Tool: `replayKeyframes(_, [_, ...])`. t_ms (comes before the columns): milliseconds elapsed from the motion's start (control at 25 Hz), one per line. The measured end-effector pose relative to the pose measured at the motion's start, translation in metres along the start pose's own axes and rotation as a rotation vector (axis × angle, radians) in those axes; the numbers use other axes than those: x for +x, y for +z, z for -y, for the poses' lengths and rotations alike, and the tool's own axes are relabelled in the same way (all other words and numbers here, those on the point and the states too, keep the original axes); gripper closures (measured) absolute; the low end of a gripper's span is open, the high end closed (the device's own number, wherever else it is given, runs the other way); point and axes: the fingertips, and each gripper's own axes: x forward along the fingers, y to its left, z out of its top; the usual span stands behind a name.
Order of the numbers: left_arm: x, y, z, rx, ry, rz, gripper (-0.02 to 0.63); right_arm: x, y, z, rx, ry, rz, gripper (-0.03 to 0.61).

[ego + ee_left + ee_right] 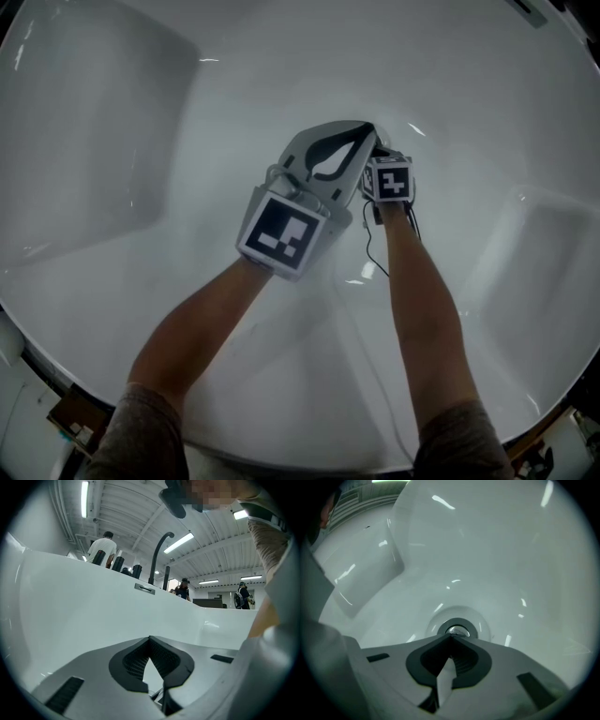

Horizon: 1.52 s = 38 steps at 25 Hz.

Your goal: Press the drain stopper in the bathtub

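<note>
The drain stopper (457, 631) is a small chrome disc in a dark ring, set in a shallow dip of the white bathtub floor (501, 564). My right gripper (451, 638) is shut with nothing held, and its joined tips sit at the stopper's near edge; whether they touch it cannot be told. In the head view only its marker cube (387, 178) shows, and the drain is hidden beneath the grippers. My left gripper (367, 131) is shut and empty, lying over the right one. In its own view the left gripper (149, 639) points up at the tub wall (93, 616).
A thin black cable (370, 248) trails from the right gripper along the forearm. The tub has a sloped recess at the left (94, 122) and a ledge at the right (544, 244). Above the rim are an overflow plate (145, 588), a black faucet (159, 555) and several people.
</note>
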Motion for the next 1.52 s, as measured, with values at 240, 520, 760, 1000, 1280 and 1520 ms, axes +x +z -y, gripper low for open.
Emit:
replayKeyframes(240, [-0.006, -0.002, -0.001, -0.005, 0.010, -0.005, 0.609, -0.002, 0.002, 0.000, 0.026, 0.003, 0.037, 0.578])
replayKeyframes(520, [-0.011, -0.002, -0.002, -0.018, 0.026, -0.018, 0.609, -0.014, 0.005, -0.001, 0.025, -0.017, 0.057, 0.578])
replayKeyframes(760, [-0.025, 0.016, 0.002, -0.027, 0.042, -0.036, 0.609, -0.055, 0.033, -0.014, 0.054, -0.023, 0.144, 0.578])
replayKeyframes(1000, [-0.049, 0.059, 0.017, -0.005, 0.073, -0.042, 0.609, -0.129, 0.065, -0.040, 0.076, 0.002, 0.225, 0.578])
replayKeyframes(1280, [-0.080, 0.132, 0.051, 0.007, 0.092, -0.050, 0.609, -0.232, 0.091, -0.063, 0.089, 0.025, 0.277, 0.580])
replayKeyframes(1520, [-0.100, 0.193, 0.078, 0.002, 0.114, -0.051, 0.609, -0.310, 0.119, -0.080, 0.094, 0.057, 0.319, 0.580])
